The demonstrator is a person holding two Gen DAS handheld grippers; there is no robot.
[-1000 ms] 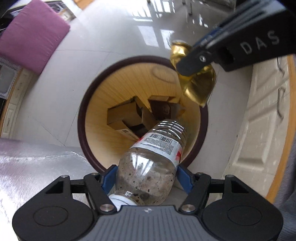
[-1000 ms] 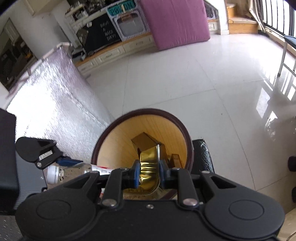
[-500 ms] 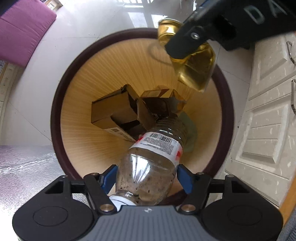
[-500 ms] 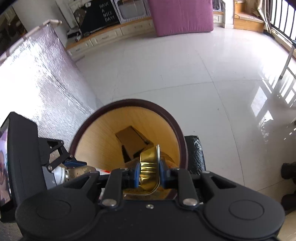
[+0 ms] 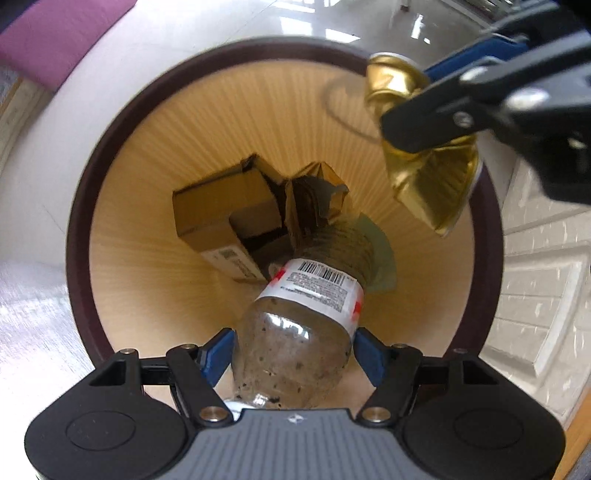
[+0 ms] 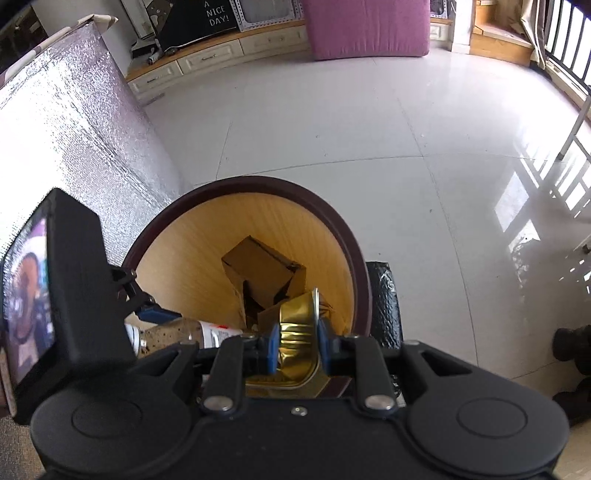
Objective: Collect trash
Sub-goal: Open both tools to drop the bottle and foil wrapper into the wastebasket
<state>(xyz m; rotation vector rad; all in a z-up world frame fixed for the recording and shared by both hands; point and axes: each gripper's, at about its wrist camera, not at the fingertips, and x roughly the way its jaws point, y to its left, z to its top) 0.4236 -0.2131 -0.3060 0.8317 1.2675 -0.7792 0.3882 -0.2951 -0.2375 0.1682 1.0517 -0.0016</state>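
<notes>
I have the clear plastic bottle (image 5: 295, 343) clamped in my left hand-held gripper (image 5: 291, 356), base pointing down into the wood-lined trash bin (image 5: 147, 184). My right hand-held gripper (image 6: 295, 345) is squeezed narrow on a crushed gold can (image 6: 299, 325), held over the bin's right rim. Cardboard boxes (image 5: 225, 214) lie at the bottom of the bin. The bin stands on a glossy white tiled floor (image 6: 332, 129), with a silver foil-covered panel (image 6: 74, 129) to its left. At the far wall I see a purple cushion (image 6: 365, 29) and a low cabinet with drawers (image 6: 207, 59). White panelled doors (image 5: 543, 295) sit close on the right.
</notes>
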